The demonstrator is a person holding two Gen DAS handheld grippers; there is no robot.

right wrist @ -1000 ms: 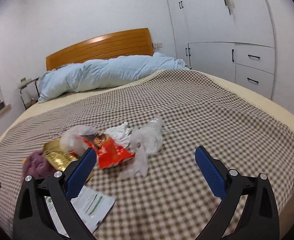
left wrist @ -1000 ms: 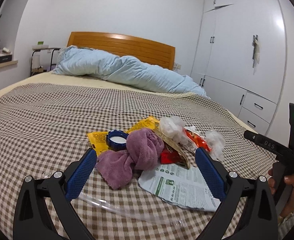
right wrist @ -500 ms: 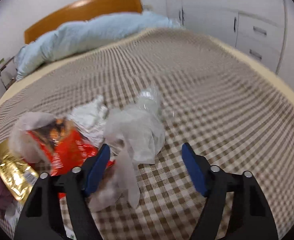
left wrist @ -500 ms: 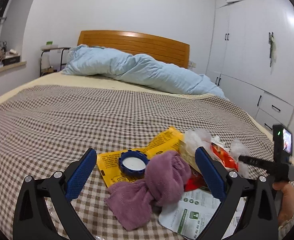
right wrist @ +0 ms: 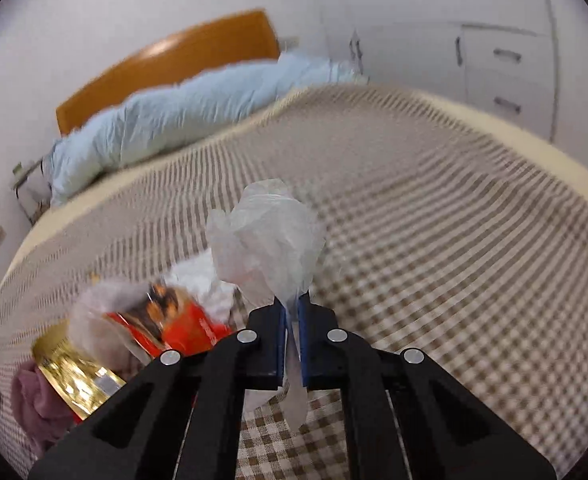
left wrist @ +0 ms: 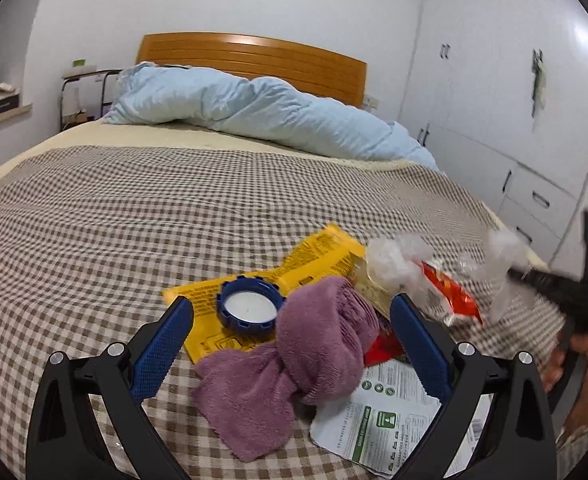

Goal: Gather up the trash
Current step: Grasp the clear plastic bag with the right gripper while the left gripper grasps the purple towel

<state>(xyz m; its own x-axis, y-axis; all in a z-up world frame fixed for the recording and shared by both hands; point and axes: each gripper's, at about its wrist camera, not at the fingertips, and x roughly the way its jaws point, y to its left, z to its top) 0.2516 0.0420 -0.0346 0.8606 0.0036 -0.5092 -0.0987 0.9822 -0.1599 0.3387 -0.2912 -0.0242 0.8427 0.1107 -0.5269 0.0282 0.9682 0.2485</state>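
Jaws of the right gripper (right wrist: pixel 290 312) have just been closing and are now clenched on a crumpled clear plastic bag (right wrist: pixel 268 248); the bag's bulk bulges out above the blue pads and a thin tail of it hangs down between them. Seen from the left wrist, that same bag (left wrist: pixel 497 268) sits blurred at the right end of the trash heap, with the right gripper's dark body and the person's hand (left wrist: pixel 573 364) behind it.

Jaws of the left gripper (left wrist: pixel 290 340) stand wide apart and grasp nothing. Between its fingers (left wrist: pixel 162 348) lies a purple towel (left wrist: pixel 294 364), bunched into a knot-like lump on the checked bedspread (left wrist: pixel 134 220). A blue jar lid (left wrist: pixel 250 308), white inside, rests open side up on a yellow wrapper (left wrist: pixel 317 256), touching the towel's left edge. To the right of the towel a red snack packet (left wrist: pixel 449 296) lies partly under a wad of white plastic (left wrist: pixel 393 260), and a printed white sheet (left wrist: pixel 381 420) with green marks lies flat at the near right, partly under the towel. From the right wrist a gold foil packet (right wrist: pixel 70 372) shows beside the red packet, blurred.

All the trash is gathered on the near part of the bed. A pale blue duvet (left wrist: pixel 246 112) is heaped along the wooden headboard (left wrist: pixel 254 56) well beyond it, and white wardrobes (left wrist: pixel 493 80) line the wall on the right.
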